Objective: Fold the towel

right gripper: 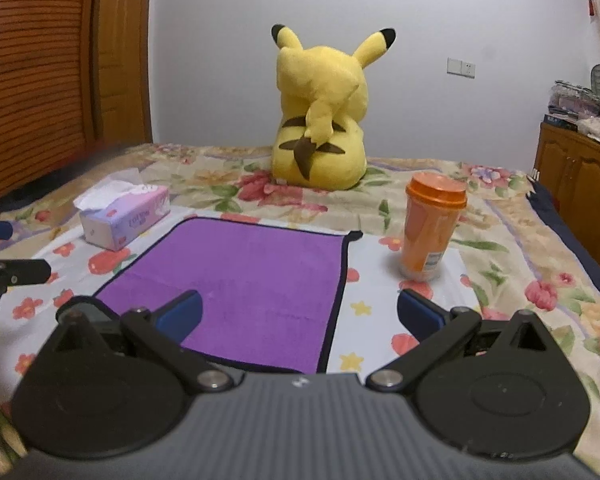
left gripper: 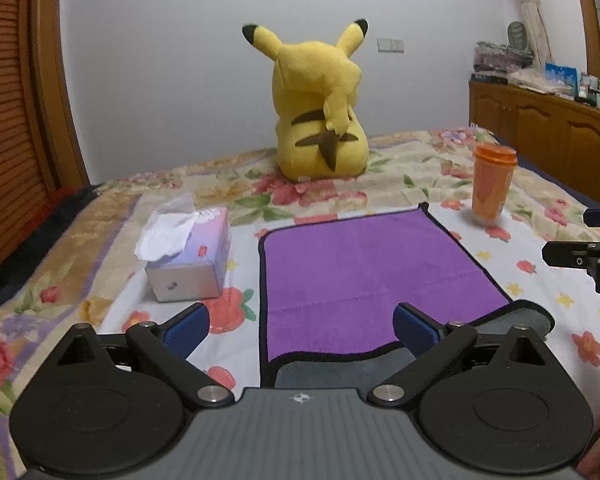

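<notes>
Left wrist view shows your left gripper [left gripper: 300, 326] spread wide over the towel [left gripper: 364, 272], holding nothing; your right gripper [right gripper: 298, 312] is likewise apart and empty. The towel's near edge shows a grey underside turned up, so a fold looks begun but unfinished. It is purple, black-trimmed, lying flat between tissue box [left gripper: 188, 256] and orange cup [left gripper: 492, 184].

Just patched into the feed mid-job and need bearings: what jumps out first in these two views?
The big yellow plush sits at the far side of the bed, its back to the cameras. Nearer, the purple towel lies on the floral bedspread, grey underside showing at its near edge, with a tissue box to its left and an orange cup to its right. Both the left claw and right claw are open, holding nothing.
</notes>
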A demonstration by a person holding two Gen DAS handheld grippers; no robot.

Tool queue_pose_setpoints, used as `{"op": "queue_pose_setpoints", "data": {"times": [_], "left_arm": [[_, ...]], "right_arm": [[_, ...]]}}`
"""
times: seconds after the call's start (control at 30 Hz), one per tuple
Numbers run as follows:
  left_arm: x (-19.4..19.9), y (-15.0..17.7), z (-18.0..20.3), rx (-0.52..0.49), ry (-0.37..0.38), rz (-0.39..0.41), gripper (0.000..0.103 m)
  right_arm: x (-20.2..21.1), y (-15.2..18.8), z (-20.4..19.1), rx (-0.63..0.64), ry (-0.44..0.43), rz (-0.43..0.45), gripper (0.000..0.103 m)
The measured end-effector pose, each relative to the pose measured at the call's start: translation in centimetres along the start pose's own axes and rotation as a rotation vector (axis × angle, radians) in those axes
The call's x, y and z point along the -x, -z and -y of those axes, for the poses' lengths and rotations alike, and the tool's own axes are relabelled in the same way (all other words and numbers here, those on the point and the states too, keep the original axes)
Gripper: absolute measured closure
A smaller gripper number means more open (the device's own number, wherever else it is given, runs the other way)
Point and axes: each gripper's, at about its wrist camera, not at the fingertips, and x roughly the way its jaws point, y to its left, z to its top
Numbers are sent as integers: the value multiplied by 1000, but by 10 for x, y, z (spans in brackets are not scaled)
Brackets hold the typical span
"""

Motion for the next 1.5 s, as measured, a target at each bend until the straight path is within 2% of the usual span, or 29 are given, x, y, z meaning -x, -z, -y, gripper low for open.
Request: {"op": "queue_pose_setpoints", "data": {"times": [0.57,1.07,1.3,1.37,1.43,1.5], "left_arm": [[-64,12,-28,31,86,-203,27],[-86,23,-35,65,148,-306,47],[-88,26,-34,63,157,-337,53],[-88,27,-34,64,158,-341,54],[-89,27,-35,67,157,-346,56],[-89,28,-35,66,153,-351,59]], "right_arm": [[-31,12,-1,24,-30,-134,0],[-55,24,8,-37,-61,-266,0],[-62,28,12,-77,-96,-320,1],[-63,29,13,-86,-106,-333,2],[-64,30,14,-93,-115,-347,16],[-65,30,15,-104,-125,-361,17]]}}
